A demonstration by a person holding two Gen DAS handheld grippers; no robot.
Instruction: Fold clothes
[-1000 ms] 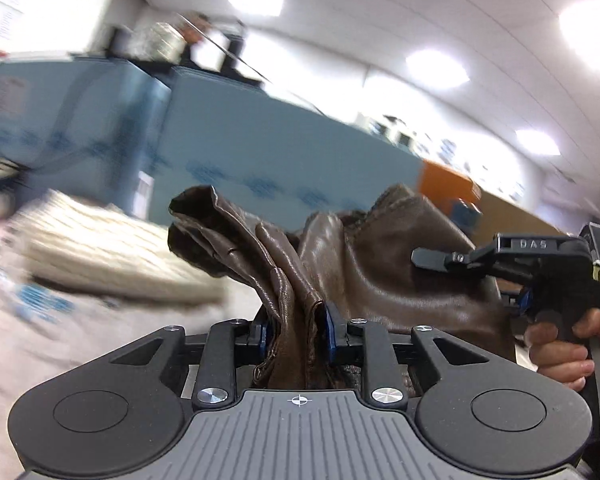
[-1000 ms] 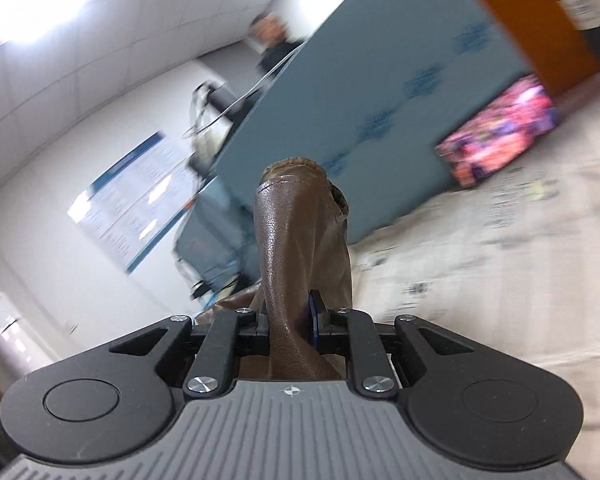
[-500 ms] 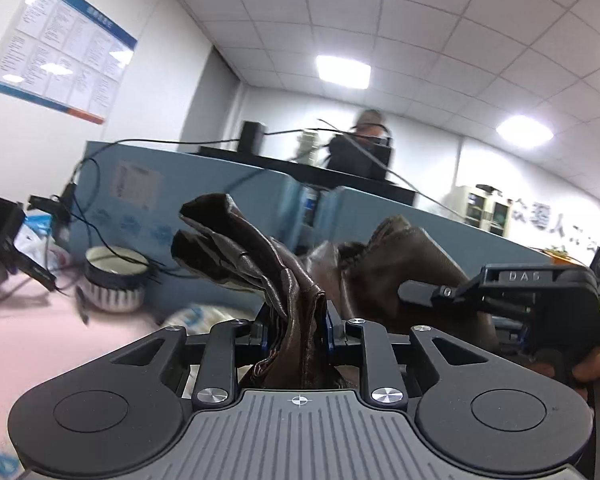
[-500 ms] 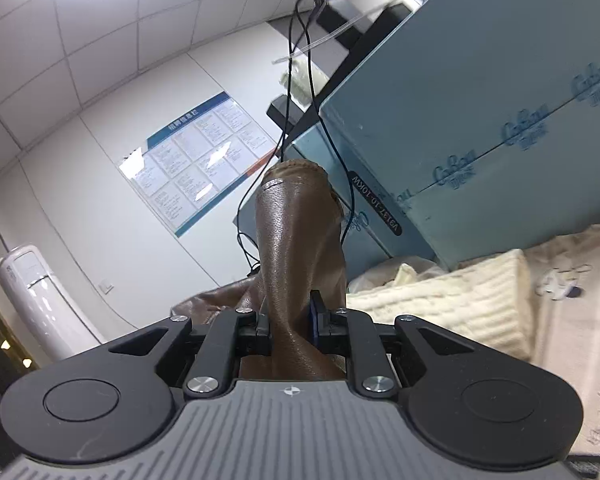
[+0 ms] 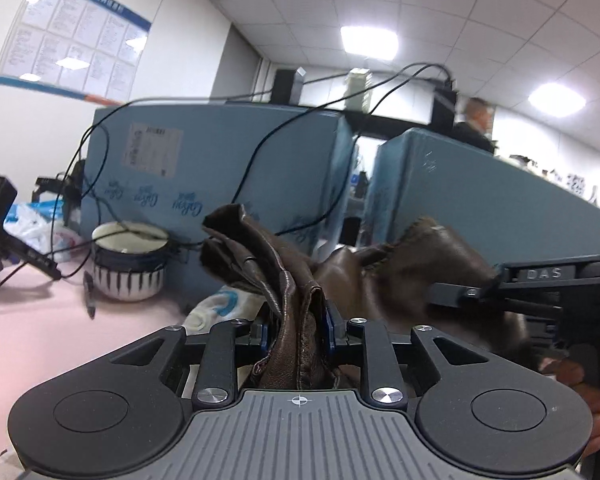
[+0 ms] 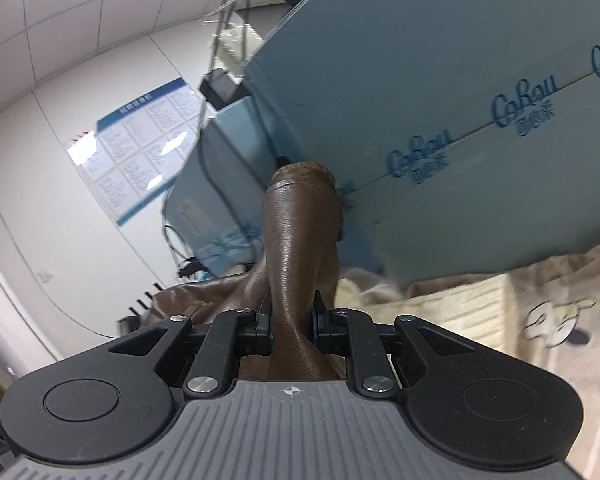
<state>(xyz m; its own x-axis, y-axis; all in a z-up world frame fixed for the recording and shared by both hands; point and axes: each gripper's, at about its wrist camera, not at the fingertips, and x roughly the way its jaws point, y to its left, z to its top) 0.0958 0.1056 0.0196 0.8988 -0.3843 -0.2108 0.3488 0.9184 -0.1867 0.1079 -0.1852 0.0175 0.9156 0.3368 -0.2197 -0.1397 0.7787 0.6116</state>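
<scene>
On the left, a striped bowl (image 5: 128, 266) sits on the pink tabletop (image 5: 52, 320) before blue partitions (image 5: 228, 160). The left gripper (image 5: 298, 330) is clenched on a bunched edge of a brown leather garment (image 5: 380, 276), held up off the tabletop — the leather stretches rightward to the right gripper (image 6: 290, 326), likewise clamped on a smooth fold. The garment's long axis runs between the two grips, neither hand nearer. Cream cloth (image 6: 460, 304) lies below, at far right.
</scene>
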